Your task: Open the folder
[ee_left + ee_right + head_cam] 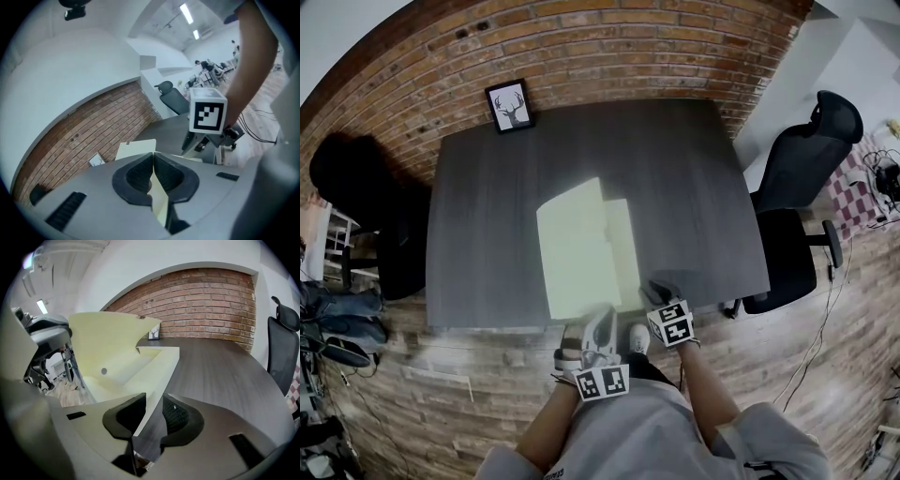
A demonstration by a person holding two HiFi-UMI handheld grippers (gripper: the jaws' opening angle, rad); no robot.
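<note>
A pale yellow folder (581, 248) lies on the dark grey table (694, 187), near its front edge. My left gripper (602, 323) is shut on the front edge of the folder's top cover (136, 147), which runs as a thin sheet between the pads (153, 164). The cover is lifted and stands up like a wall in the right gripper view (112, 343). My right gripper (656, 292) sits at the folder's front right corner. Its jaws (153, 411) stand apart, with the lower leaf's edge (164, 371) running between them against the left pad.
A framed deer picture (510, 106) leans at the table's far left corner. One black office chair (802, 187) stands to the right of the table and another dark chair (366, 197) to the left. The floor and back wall are brick.
</note>
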